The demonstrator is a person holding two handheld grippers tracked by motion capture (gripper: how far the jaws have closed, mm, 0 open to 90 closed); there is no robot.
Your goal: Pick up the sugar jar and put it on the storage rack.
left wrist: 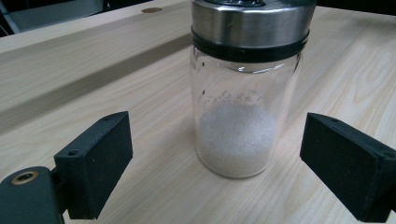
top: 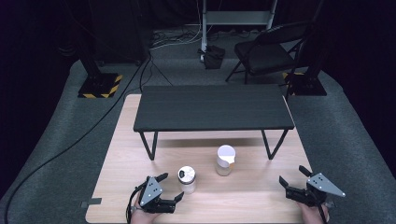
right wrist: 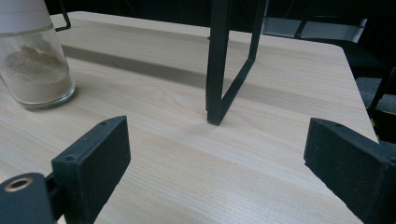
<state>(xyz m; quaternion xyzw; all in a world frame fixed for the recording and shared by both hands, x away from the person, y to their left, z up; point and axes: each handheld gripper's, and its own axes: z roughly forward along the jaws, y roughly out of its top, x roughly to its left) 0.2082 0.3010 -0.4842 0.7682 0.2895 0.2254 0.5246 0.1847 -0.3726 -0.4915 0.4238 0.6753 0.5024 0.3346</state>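
A glass shaker with a steel perforated lid and white grains stands on the light wood table near its front. My left gripper lies just left of it, open, jaws pointing at it. In the left gripper view the shaker stands close ahead, centred in the gap of my left gripper, touching neither jaw. A white-lidded jar of tan powder stands farther back. My right gripper rests open near the table's front right. In its own view my right gripper holds nothing, with the jar far left.
A low black shelf on thin metal legs spans the back of the table; one leg stands just ahead of the right gripper. A black chair and stands are on the carpet beyond.
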